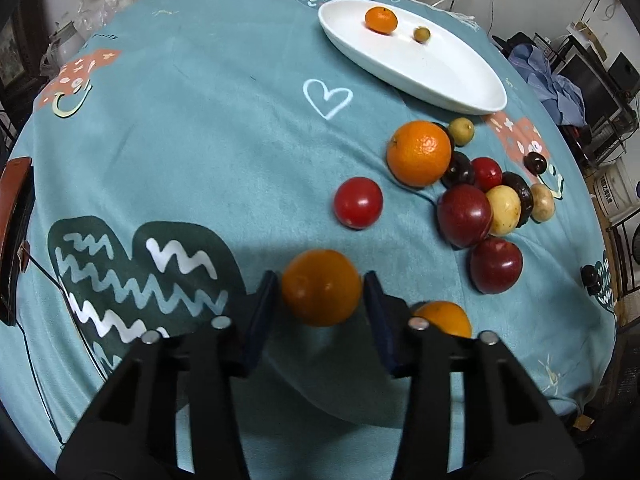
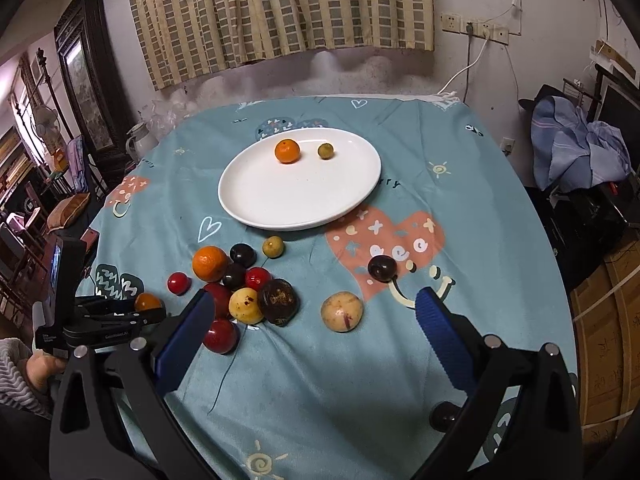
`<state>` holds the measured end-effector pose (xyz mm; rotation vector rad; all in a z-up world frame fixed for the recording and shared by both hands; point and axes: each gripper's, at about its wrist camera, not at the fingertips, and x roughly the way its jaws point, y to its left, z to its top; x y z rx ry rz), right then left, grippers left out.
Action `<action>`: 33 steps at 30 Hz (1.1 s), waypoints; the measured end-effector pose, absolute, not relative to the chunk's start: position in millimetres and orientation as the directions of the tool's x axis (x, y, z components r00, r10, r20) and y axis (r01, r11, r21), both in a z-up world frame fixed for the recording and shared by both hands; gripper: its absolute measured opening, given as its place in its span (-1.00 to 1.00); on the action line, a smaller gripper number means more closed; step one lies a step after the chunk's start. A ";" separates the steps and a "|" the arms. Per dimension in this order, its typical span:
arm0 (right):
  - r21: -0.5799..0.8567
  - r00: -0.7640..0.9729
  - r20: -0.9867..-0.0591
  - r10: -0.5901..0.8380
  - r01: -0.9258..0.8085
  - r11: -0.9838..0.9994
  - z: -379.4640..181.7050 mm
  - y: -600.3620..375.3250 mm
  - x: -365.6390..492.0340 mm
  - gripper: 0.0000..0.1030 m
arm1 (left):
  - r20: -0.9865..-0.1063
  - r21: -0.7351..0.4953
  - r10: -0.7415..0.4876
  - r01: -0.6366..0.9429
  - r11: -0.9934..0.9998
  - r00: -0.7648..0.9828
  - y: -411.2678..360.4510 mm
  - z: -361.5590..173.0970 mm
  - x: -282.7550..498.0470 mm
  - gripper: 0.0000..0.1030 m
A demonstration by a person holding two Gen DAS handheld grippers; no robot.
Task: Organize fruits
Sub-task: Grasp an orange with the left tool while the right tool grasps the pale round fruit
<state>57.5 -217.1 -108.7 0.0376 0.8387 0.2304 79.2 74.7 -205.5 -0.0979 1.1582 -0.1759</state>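
Two sets of tongs work over a desk [image 2: 304,380] draped in a teal patterned cloth. Far on it sits a white oval plate [image 2: 296,196] holding a small mandarin [image 2: 287,151] and, just to its right, a tiny greenish fruit [image 2: 325,151]. Near the plate, left of centre, lies a loose pile of fruit [image 2: 244,284]: a large orange [image 1: 419,153], dark red plums, yellow and near-black pieces, with a red tomato [image 1: 358,202] a little apart on its left. Right of the pile, a speckled yellow fruit [image 2: 342,312] lies alone, and a dark plum [image 2: 382,268] rests farther off. The left tongs [image 1: 322,292] pinch an orange fruit [image 1: 321,287] at the desk's near left, both pads against its sides; another orange [image 1: 444,317] sits just right of them. The right tongs [image 2: 316,316] are spread wide, holding nothing.
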 end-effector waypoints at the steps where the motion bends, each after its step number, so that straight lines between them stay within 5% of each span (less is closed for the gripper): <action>1: 0.124 0.643 -0.734 0.217 -0.188 0.974 -109.7 -217.4 57.4 0.95 | -0.900 -0.180 -0.201 0.090 0.979 0.387 75.9 -205.2 78.8 -0.26; 7: 0.096 0.609 -0.772 0.180 -0.169 0.981 -139.1 -227.1 66.4 0.95 | -0.890 -0.197 -0.215 0.087 0.977 0.402 75.4 -196.4 74.4 -0.27; 9: 0.087 0.585 -0.791 0.178 -0.181 0.980 -154.8 -230.9 71.3 0.83 | -0.885 -0.194 -0.216 0.096 0.976 0.412 73.2 -190.6 72.4 -0.27; 11: 0.110 0.537 -0.820 0.198 -0.192 0.975 -170.8 -233.3 78.9 0.39 | -0.882 -0.195 -0.221 0.104 0.975 0.416 71.0 -185.8 70.6 -0.27; 21: 0.081 0.494 -0.850 0.185 -0.224 0.971 -202.6 -224.6 111.4 0.30 | -0.888 -0.178 -0.207 0.109 0.978 0.411 68.1 -179.2 62.2 -0.27; 26: 0.098 0.439 -0.876 0.201 -0.247 0.964 -217.5 -221.9 122.8 -0.15 | -0.893 -0.178 -0.203 0.099 0.979 0.401 69.0 -180.9 62.0 -0.27; 33: 0.141 0.450 -0.860 0.239 -0.242 0.960 -206.4 -227.7 122.6 -0.25 | -0.892 -0.191 -0.216 0.102 0.976 0.397 65.3 -175.0 75.8 -0.27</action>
